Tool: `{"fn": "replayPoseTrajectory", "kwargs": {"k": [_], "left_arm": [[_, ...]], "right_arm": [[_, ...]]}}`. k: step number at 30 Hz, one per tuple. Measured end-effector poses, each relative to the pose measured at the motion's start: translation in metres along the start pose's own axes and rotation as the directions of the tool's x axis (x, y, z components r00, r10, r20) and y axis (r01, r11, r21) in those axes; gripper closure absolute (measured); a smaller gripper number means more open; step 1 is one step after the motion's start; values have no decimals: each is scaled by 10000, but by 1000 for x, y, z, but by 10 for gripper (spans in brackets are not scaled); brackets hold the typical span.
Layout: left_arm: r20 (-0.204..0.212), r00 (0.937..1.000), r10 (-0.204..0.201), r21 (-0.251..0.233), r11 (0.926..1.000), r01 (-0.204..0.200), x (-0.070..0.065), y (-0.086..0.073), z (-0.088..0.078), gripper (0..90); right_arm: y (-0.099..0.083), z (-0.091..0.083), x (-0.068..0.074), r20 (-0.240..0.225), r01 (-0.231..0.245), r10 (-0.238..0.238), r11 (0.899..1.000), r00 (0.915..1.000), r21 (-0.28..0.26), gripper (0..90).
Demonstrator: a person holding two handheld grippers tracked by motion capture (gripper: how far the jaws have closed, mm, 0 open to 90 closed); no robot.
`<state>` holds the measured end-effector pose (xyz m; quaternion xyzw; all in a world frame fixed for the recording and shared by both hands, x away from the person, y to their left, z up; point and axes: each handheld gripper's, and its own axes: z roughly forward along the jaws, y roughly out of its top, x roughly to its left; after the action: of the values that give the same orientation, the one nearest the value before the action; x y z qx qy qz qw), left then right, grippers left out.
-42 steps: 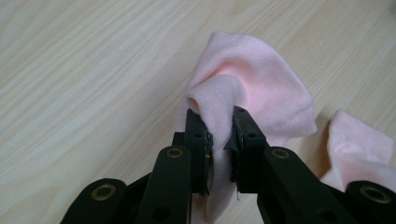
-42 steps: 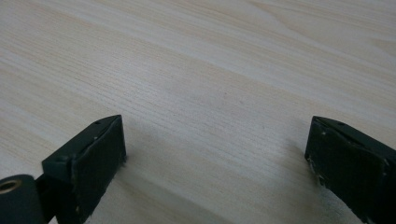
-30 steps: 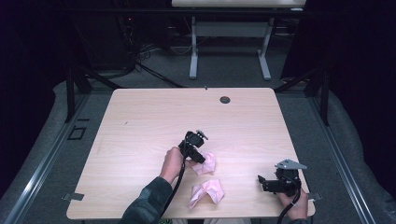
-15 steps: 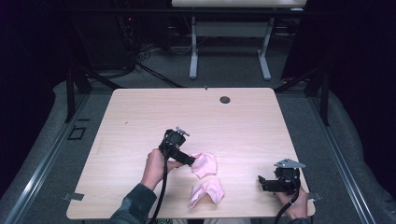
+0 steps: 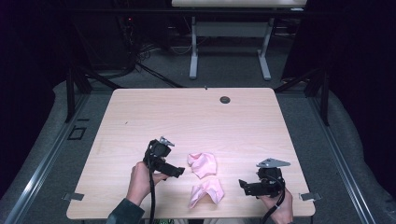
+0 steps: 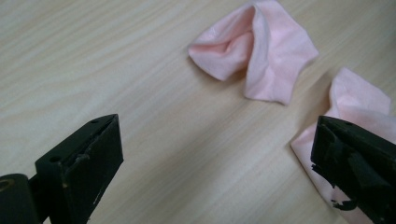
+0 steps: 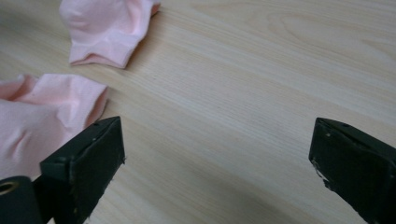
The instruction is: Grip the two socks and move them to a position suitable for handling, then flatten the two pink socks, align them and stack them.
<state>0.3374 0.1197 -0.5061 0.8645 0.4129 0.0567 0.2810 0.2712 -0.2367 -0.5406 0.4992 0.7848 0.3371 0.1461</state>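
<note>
Two crumpled pink cloths are found on the worktop between the tools, just right of the left tool, whose empty jaws have just been opening wide, and nearer it than the equally open, empty right tool.

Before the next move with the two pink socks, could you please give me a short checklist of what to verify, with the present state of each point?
1. Left gripper free of cloth: ok. Its fingers have just been opening and nothing is between them.
2. Right gripper open and free: ok, bare wood between its fingers.
3. Upper sock lies on the table, not held: ok.
4. Lower sock lies on the table, not held: ok.
5. Socks flat and smooth: not ok, both are crumpled.
6. Socks apart from each other: cannot tell, in the high view their edges nearly meet.
</note>
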Motion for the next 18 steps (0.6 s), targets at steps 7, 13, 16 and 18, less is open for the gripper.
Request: {"fn": "replayPoseTrajectory", "kwargs": {"k": [7, 13, 16, 18], "left_arm": [[118, 9999, -14, -125, 9999, 16, -15, -14, -4, 2], [411, 9992, 28, -394, 9992, -12, -33, -24, -9, 8], [910, 9958, 87, -186, 9998, -71, -42, -27, -5, 42], [1148, 9929, 318, -85, 9995, -310, -50, -29, -2, 121]], "right_arm": [[9, -2, 23, -249, 715, -709, 9971, 9972, 261, 111], [10, 6, 38, -577, 939, -911, 9944, 9942, 476, 166], [12, 9, 44, -704, 1100, -1055, 9918, 9919, 646, 219], [12, 13, 50, -823, 1187, -1123, 9899, 9903, 775, 296]]}}
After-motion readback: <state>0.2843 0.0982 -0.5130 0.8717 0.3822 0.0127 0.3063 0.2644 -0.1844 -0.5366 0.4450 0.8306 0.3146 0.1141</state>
